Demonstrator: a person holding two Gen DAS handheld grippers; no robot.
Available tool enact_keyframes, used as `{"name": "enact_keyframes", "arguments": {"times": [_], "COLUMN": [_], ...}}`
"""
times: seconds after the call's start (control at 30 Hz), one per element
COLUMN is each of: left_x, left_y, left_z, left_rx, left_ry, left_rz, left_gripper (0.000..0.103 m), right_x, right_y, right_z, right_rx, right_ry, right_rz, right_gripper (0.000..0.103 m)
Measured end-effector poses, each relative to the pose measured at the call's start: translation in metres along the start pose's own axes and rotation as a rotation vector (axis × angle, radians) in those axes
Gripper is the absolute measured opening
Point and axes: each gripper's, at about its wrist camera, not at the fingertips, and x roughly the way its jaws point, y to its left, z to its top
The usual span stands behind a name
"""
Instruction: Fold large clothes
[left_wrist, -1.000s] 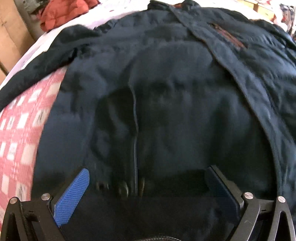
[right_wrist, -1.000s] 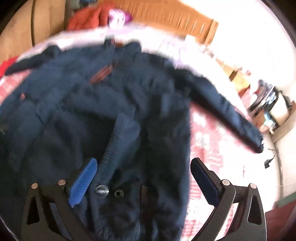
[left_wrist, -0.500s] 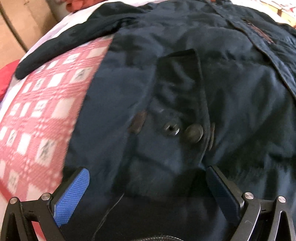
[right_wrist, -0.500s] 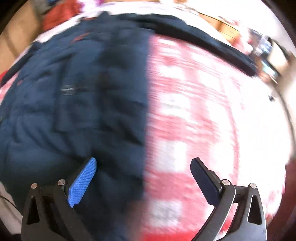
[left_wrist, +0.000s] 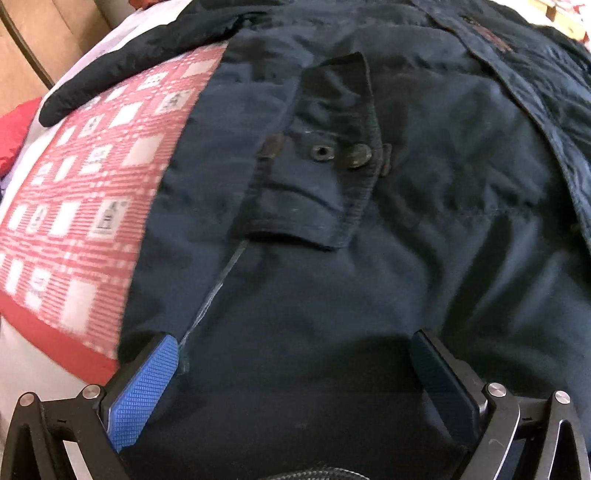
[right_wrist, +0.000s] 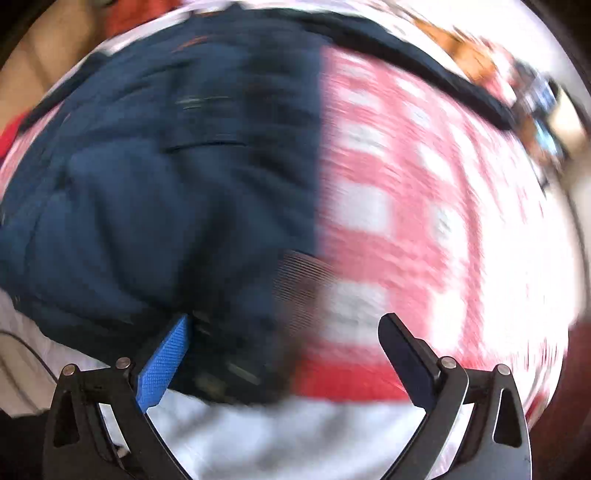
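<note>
A large navy jacket (left_wrist: 424, 206) lies spread flat on a red-and-white checked cover (left_wrist: 85, 206). Its pocket flap with two metal snaps (left_wrist: 336, 155) shows in the left wrist view, and one sleeve (left_wrist: 140, 66) stretches toward the upper left. My left gripper (left_wrist: 291, 350) hovers open just above the jacket's lower left part, nothing between its fingers. In the blurred right wrist view the jacket (right_wrist: 155, 184) fills the left half, its right edge over the checked cover (right_wrist: 424, 206). My right gripper (right_wrist: 284, 332) stands open above the jacket's bottom right corner, holding nothing.
A white sheet (right_wrist: 280, 435) borders the near edge of the bed. A red garment (left_wrist: 11, 140) lies at the far left. Brown boards (left_wrist: 44, 40) stand behind the bed on the left. Cluttered items (right_wrist: 539, 110) sit off the bed's far right.
Both grippers have dropped back toward the jacket's bottom hem. The left view slid to its lower left side, the right view swung to its right edge. Both stayed open.
</note>
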Motion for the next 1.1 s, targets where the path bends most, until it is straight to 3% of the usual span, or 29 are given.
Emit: {"name": "enact_keyframes", "arguments": {"times": [0.07, 0.13, 0.2, 0.33, 0.43, 0.5, 0.6, 0.7, 0.8, 0.9, 1.03, 1.1], "left_x": [-0.006, -0.017, -0.034, -0.084, -0.135, -0.159, -0.192, -0.216, -0.197, -0.136, -0.047, -0.011], "left_y": [0.004, 0.006, 0.002, -0.019, -0.035, -0.045, -0.07, -0.101, -0.134, -0.171, -0.211, -0.236], "left_z": [0.011, 0.027, 0.056, 0.149, 0.236, 0.283, 0.367, 0.44, 0.468, 0.464, 0.445, 0.429], "left_rx": [-0.003, -0.011, 0.0, 0.103, 0.163, 0.2, 0.261, 0.273, 0.251, 0.204, 0.146, 0.161], "left_ry": [0.009, -0.015, -0.061, -0.179, -0.258, -0.282, -0.329, -0.468, -0.535, -0.488, -0.347, -0.294], "left_rz": [0.008, -0.005, -0.016, -0.026, -0.087, -0.118, -0.136, -0.153, -0.148, -0.199, -0.209, -0.193], "left_gripper": [0.103, 0.103, 0.103, 0.103, 0.103, 0.103, 0.103, 0.103, 0.103, 0.103, 0.103, 0.103], "right_x": [-0.015, -0.035, -0.061, -0.143, -0.214, -0.265, -0.318, -0.352, -0.335, -0.273, -0.145, -0.089], "right_y": [-0.018, -0.029, -0.05, -0.08, -0.078, -0.079, -0.079, -0.081, -0.072, -0.062, -0.062, -0.077], "right_z": [0.004, 0.024, 0.049, 0.126, 0.219, 0.263, 0.361, 0.439, 0.485, 0.488, 0.469, 0.443], "right_rx": [0.012, -0.024, -0.006, -0.058, -0.222, -0.323, -0.288, -0.176, -0.133, -0.063, 0.063, 0.126], "right_ry": [0.002, -0.008, -0.052, -0.201, -0.335, -0.404, -0.515, -0.685, -0.793, -0.792, -0.599, -0.51], "right_rz": [-0.025, -0.108, -0.109, -0.133, -0.157, -0.179, -0.089, -0.055, -0.118, -0.118, -0.054, -0.056], "right_gripper": [0.101, 0.101, 0.101, 0.101, 0.101, 0.101, 0.101, 0.102, 0.103, 0.103, 0.103, 0.103]}}
